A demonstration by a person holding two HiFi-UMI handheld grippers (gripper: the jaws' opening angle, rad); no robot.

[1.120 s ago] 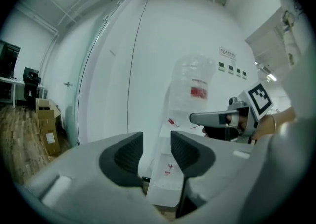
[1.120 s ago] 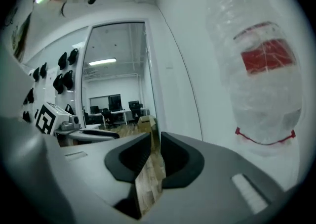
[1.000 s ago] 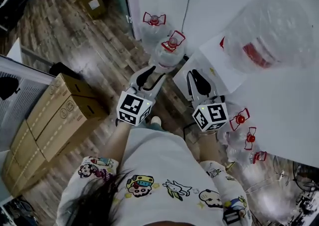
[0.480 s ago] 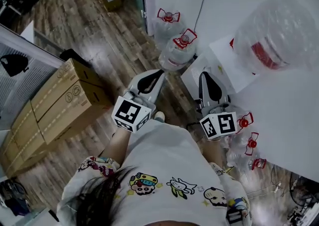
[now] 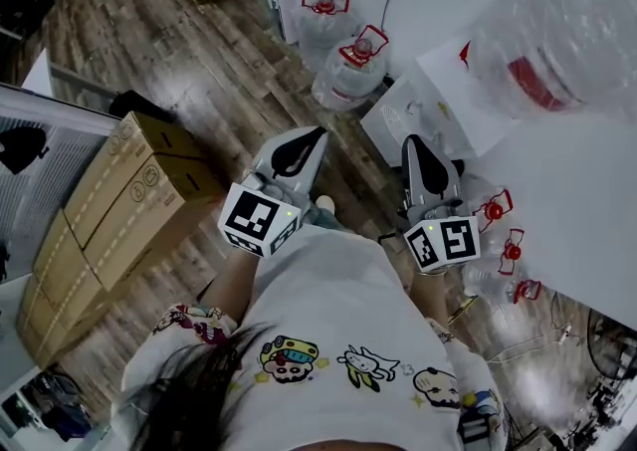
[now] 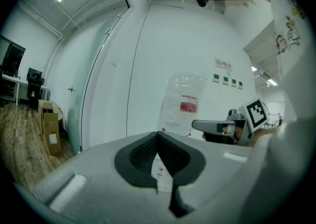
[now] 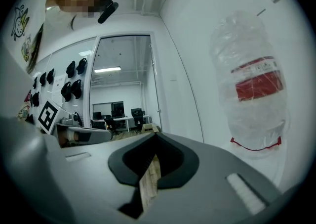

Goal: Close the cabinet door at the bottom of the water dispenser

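Note:
The white water dispenser (image 5: 430,112) stands against the wall, seen from above, with a large clear bottle with a red label (image 5: 557,36) upside down on top. Its bottom cabinet door is hidden in every view. My left gripper (image 5: 315,134) is shut and empty, held level in the air to the dispenser's left. My right gripper (image 5: 414,142) is also shut and empty, just in front of the dispenser. In the left gripper view the shut jaws (image 6: 159,134) point at the bottle (image 6: 183,103). In the right gripper view the jaws (image 7: 157,135) are shut beside the bottle (image 7: 252,87).
Two spare water bottles with red caps (image 5: 350,73) (image 5: 324,13) stand on the wood floor left of the dispenser, and more red-capped bottles (image 5: 498,215) lie to its right. Stacked cardboard boxes (image 5: 114,210) sit at the left. A glass door (image 7: 126,89) lies beyond.
The left gripper's jaws were open a second ago and are shut now. Both grippers have risen a little and drawn back from the dispenser.

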